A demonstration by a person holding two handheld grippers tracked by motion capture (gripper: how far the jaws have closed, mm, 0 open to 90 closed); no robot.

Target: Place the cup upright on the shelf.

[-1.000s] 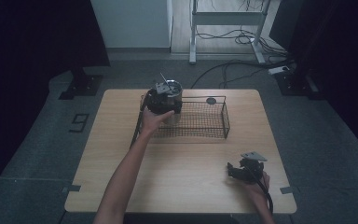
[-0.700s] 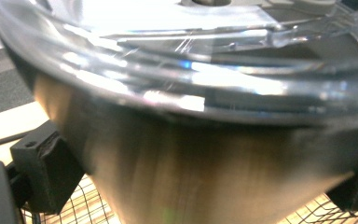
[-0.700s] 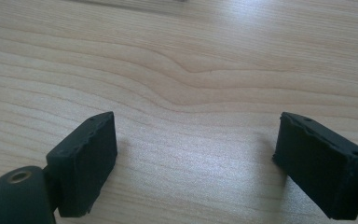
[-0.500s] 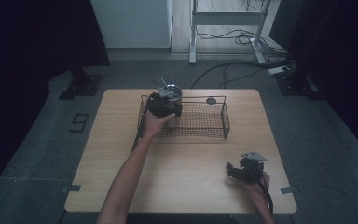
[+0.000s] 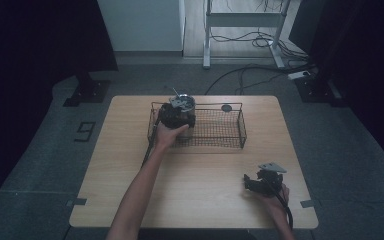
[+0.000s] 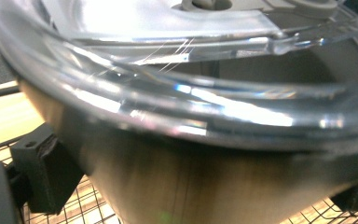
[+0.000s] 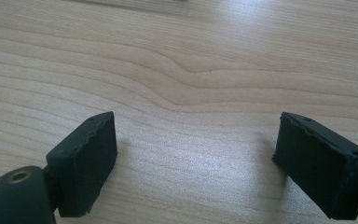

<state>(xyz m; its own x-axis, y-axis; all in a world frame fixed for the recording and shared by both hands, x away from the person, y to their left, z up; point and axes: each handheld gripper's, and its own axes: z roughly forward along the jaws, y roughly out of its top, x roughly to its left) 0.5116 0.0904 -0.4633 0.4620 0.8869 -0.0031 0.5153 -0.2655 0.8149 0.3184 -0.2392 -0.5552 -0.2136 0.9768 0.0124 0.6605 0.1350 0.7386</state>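
A steel pot (image 5: 186, 103) with a clear glass lid (image 6: 177, 88) sits at the left end of a black wire basket (image 5: 219, 129) at the back of the table. My left gripper (image 5: 176, 117) is shut on the pot's body (image 6: 186, 186); in the left gripper view its black pads press the pot from both sides just under the lid's rim, with the basket's mesh below. My right gripper (image 5: 263, 181) rests low over the wooden table (image 5: 200, 175) near the front right, held in a hand. Its jaws (image 7: 196, 158) stand wide open over bare wood.
A small dark round disc (image 5: 226, 107) lies on the table just behind the basket. The right half of the basket holds nothing. A cable trails from the left gripper down the table's left side. Dark floor surrounds the table.
The left gripper has sunk a little with the pot, down into the basket's left end. The right gripper has stayed where it was.
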